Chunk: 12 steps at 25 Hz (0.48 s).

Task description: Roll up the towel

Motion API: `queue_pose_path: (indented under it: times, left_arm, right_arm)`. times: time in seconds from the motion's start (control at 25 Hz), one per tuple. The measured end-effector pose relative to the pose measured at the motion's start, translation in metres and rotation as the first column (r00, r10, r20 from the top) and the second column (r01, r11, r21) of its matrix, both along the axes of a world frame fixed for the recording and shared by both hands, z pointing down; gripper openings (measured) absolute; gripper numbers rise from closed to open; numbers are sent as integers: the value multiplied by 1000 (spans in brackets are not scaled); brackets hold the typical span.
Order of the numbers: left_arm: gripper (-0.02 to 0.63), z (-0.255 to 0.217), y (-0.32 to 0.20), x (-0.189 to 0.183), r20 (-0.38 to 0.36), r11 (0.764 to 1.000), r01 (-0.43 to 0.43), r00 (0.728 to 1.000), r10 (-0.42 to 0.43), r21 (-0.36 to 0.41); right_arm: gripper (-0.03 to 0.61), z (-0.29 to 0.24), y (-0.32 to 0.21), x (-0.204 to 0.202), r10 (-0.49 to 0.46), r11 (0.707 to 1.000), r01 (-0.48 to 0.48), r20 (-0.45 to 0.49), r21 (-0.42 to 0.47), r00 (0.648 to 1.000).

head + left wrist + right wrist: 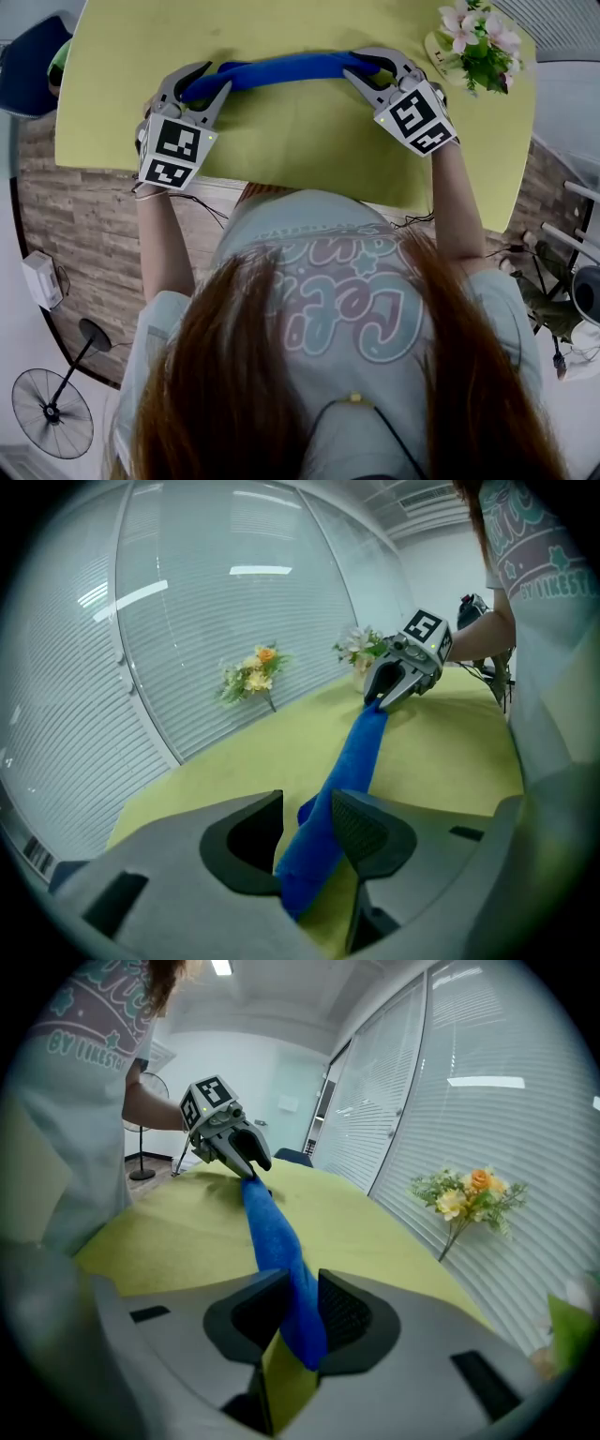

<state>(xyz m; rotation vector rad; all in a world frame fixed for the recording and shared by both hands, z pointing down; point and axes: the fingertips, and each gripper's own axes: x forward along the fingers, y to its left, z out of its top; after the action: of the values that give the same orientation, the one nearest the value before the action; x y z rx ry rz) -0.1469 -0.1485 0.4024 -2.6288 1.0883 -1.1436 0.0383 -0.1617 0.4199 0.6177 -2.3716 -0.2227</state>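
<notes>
- Towel (281,67): blue, rolled into a long narrow roll, lying crosswise on the yellow-green table (309,150), upper middle of the head view.
- Left gripper (309,847): upper left of the head view; jaws partly apart, the roll's left end lying loosely between them.
- Right gripper (300,1312): upper right of the head view; jaws narrowly apart, the roll's right end filling the gap.
- Flowers (478,37): pink and white, upper right corner of the table, apart from the roll.
</notes>
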Motion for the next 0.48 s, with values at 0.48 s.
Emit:
queue_pose_path:
  times: [0.48]
  left_arm:
    - [133, -24, 8, -13, -72, 996, 76, 995, -72, 55]
  right_arm:
    - [97, -15, 10, 5, 28, 996, -30, 21, 79, 999]
